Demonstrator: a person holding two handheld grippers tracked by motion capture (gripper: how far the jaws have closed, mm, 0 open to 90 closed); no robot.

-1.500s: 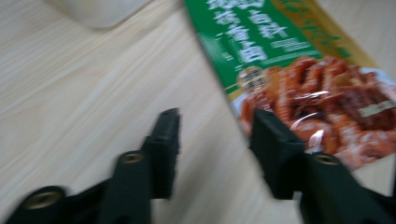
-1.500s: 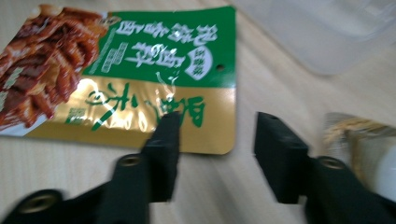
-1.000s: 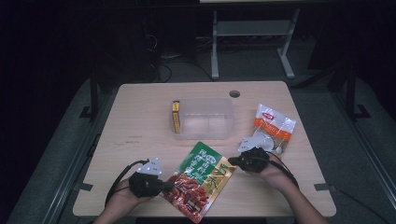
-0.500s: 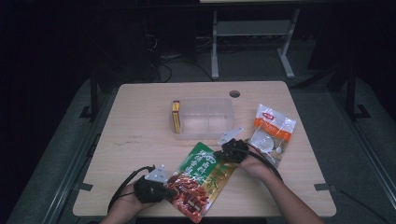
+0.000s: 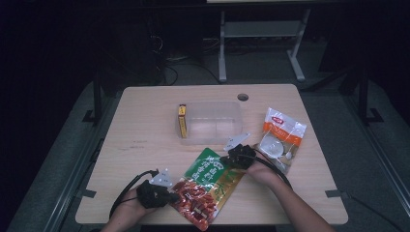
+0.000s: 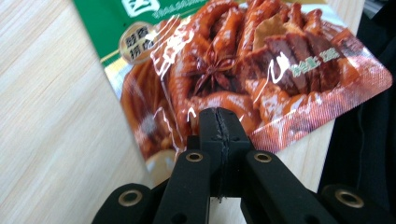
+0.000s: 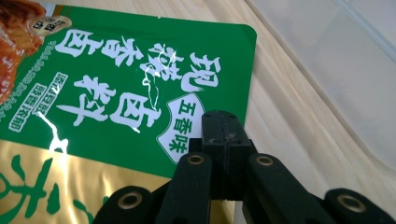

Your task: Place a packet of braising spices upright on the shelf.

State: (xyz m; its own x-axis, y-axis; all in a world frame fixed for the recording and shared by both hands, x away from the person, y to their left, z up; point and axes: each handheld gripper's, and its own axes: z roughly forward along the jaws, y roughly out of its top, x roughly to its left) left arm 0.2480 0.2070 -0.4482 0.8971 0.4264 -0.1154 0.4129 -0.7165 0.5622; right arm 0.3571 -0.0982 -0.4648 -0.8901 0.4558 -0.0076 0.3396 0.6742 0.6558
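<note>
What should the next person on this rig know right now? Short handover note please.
Left gripper: fingers shut on the snack pouch's red bottom edge, near the table's front edge.
Right gripper: fingers shut on the pouch's green top end.
The pouch lies between the two grippers, just in front of the clear plastic bin. A yellow packet stands against the bin's left wall; a white and orange bag lies to the right.
Done: pouch gripped at both ends.
Left: probably lifting it into the bin, though that is a guess.
</note>
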